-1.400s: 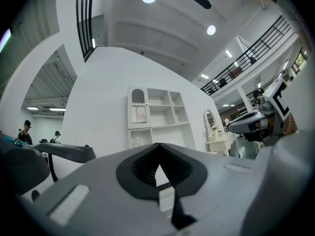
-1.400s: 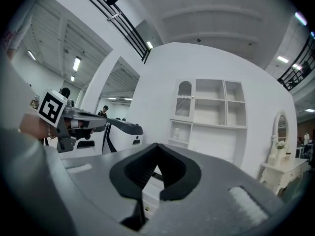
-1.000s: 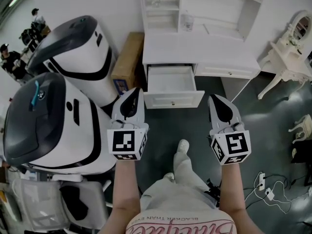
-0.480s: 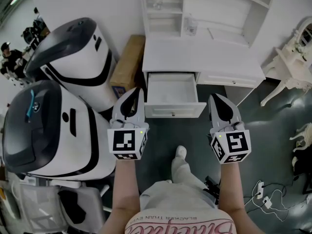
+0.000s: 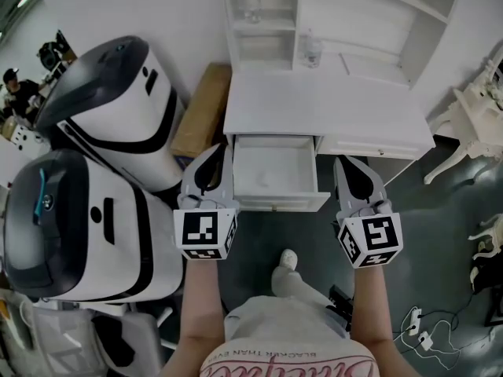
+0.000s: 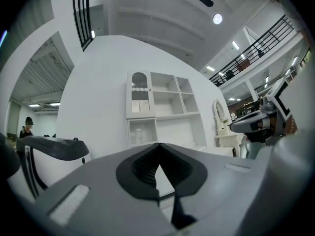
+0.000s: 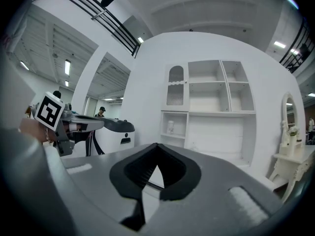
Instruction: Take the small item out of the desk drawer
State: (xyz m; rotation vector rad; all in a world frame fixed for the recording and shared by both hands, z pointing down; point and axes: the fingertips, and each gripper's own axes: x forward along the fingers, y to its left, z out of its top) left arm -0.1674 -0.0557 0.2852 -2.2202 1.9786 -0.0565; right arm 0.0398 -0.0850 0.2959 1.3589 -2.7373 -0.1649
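2 forearms reach forward in parallel ahead of the torso. Left gripper (image 5: 223,151) sits just left of the open drawer (image 5: 274,203), right gripper (image 5: 339,163) just right of it. Both jaw pairs are closed tip to tip, holding nothing. Drawer stands pulled out toward the person, white inside. Small item cannot be made out there. Behind the drawer: white desk top (image 5: 322,108), shelved hutch (image 5: 346,14). Left of it: cardboard box (image 5: 203,108), 2 white-and-black machines (image 5: 94,210). Dark grey floor (image 5: 314,242) below.

Two hand-held grippers (image 5: 224,148) (image 5: 339,162), one white desk (image 5: 314,108), one open drawer (image 5: 275,203), two white-and-black machines (image 5: 118,93) (image 5: 86,226), one cardboard box (image 5: 203,108)
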